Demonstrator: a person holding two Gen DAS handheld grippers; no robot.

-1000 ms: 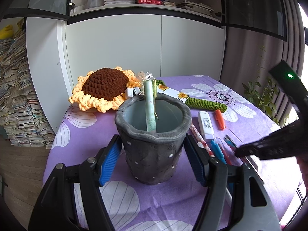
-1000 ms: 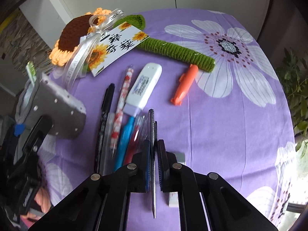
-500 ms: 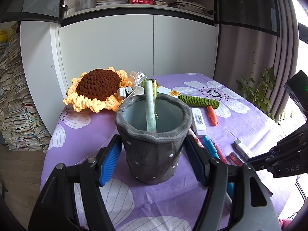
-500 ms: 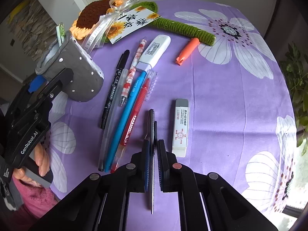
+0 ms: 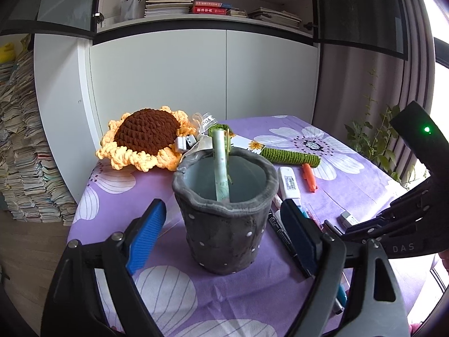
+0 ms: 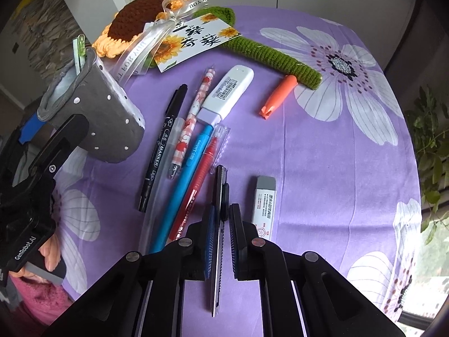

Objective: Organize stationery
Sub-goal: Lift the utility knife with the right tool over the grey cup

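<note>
A dark grey felt pen cup (image 5: 224, 224) with white dots stands on the purple flowered cloth (image 6: 322, 154), with a pale green pen (image 5: 221, 168) inside. My left gripper (image 5: 223, 213) straddles the cup; its jaws are opening and the blue pads (image 5: 146, 230) stand clear of the cup's sides. My right gripper (image 6: 221, 216) is shut on a slim black utility knife (image 6: 219, 252), held above the cloth. Below it lie a black marker (image 6: 162, 146), a patterned pen (image 6: 193, 115), a blue pen (image 6: 185, 185), a red pen (image 6: 199, 185) and an eraser (image 6: 265, 207).
A white correction-tape case (image 6: 228, 91) and an orange cap (image 6: 277, 97) lie farther back. A crochet sunflower (image 5: 146, 137) with a green stem (image 6: 269, 53) and a card (image 6: 196, 39) fills the far left. White cabinets (image 5: 196, 78) stand behind; book stacks (image 5: 25, 154) rise at left.
The left jaws have spread apart off the cup. The right gripper, still holding the knife, has drawn back from the cloth, so the pens and the eraser show in full.
</note>
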